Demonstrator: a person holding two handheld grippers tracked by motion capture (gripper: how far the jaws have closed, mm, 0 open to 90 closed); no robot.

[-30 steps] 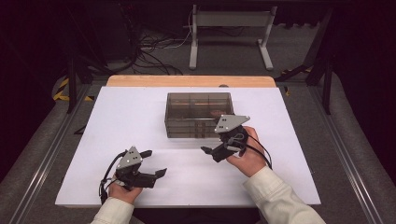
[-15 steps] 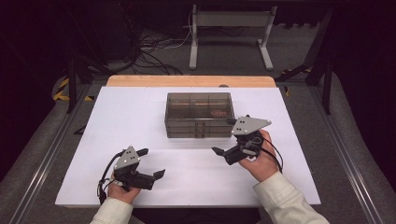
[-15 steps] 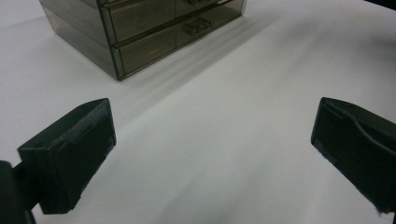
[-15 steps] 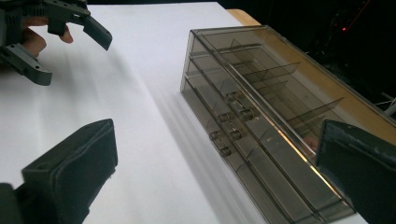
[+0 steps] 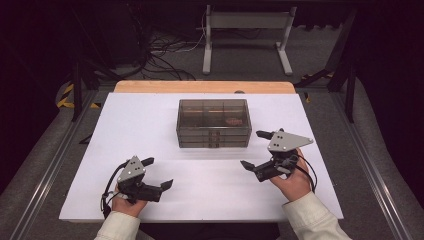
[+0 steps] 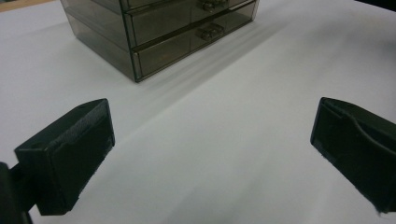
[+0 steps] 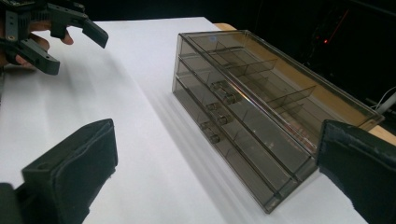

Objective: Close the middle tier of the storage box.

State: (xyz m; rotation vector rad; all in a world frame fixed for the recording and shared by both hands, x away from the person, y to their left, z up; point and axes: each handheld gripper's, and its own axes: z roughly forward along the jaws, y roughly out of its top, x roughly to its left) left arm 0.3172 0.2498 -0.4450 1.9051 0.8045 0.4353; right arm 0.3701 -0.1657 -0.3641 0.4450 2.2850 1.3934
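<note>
A smoked-plastic drawer cabinet [image 5: 213, 123] is sitting toward the far middle of the white table [image 5: 150, 125], its three drawers all pushed in and its small knobs [image 7: 219, 99] facing the person. Something small and reddish is lying in the top tier, too blurred through the tinted wall to name. The cabinet's front is turned toward the near edge, which is probably why both tools are waiting on that side: the knobs are reachable head-on from there.

The right gripper [image 5: 257, 150] is hovering just off the cabinet's front right corner, its jaws spread wide and holding nothing, with the cabinet lying between them in the right gripper view. The left gripper [image 5: 159, 173] is resting low near the front left of the table, well apart from the cabinet. Its jaws have just been opening and are now standing at full spread, with bare table between them. Both hands are looking poised rather than engaged, neither tool touching the cabinet.
</note>
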